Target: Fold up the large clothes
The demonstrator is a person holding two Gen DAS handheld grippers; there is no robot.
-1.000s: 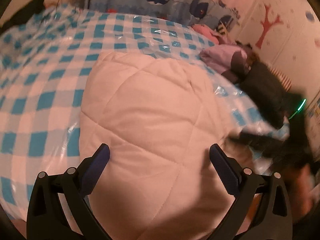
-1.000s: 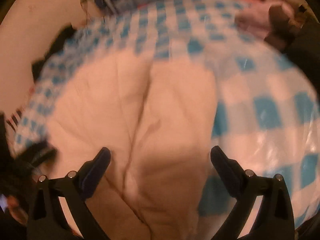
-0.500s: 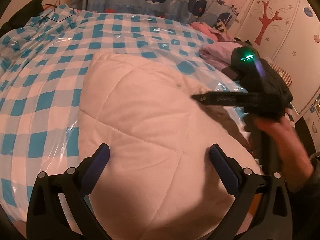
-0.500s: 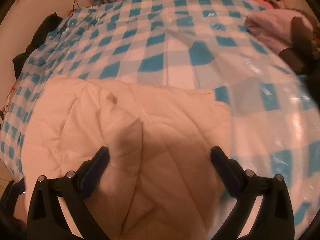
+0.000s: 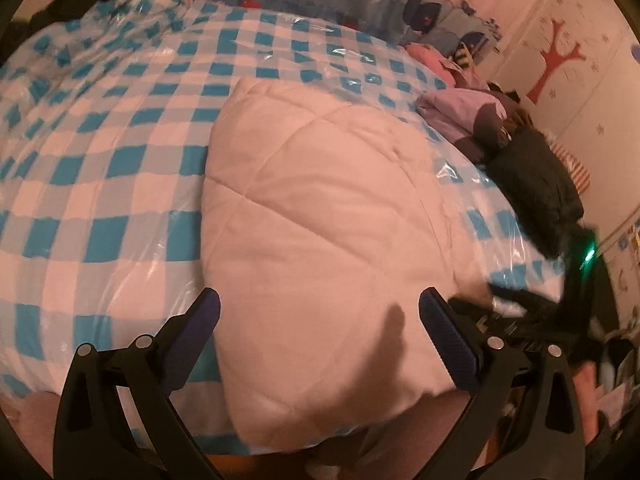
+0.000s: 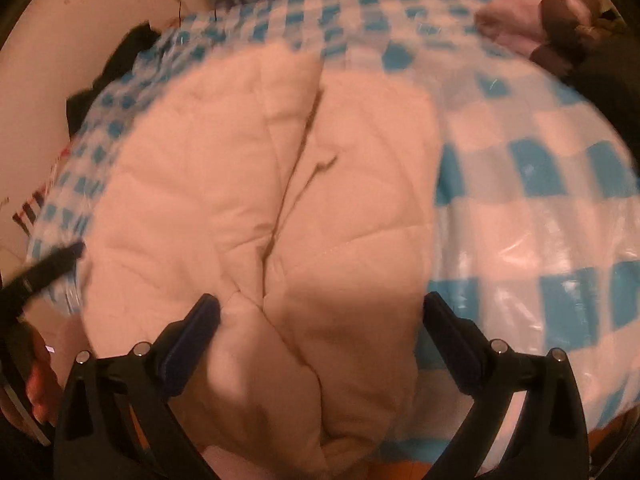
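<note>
Two grippers, left gripper (image 5: 319, 312) and right gripper (image 6: 320, 314), both wide open over the folded quilted garment (image 5: 320, 216), holding nothing; lying flat on the checked bed cover (image 5: 100, 152); purple clothes (image 5: 460, 114) just beyond.

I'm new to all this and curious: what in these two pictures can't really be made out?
- Near edge of the white quilted garment: left wrist view, cut off by the frame and the left gripper.
- Its type: folded, no sleeves visible.
- Clothes pile: right wrist view, motion-blurred.
- Right gripper: open, touching nothing.
</note>
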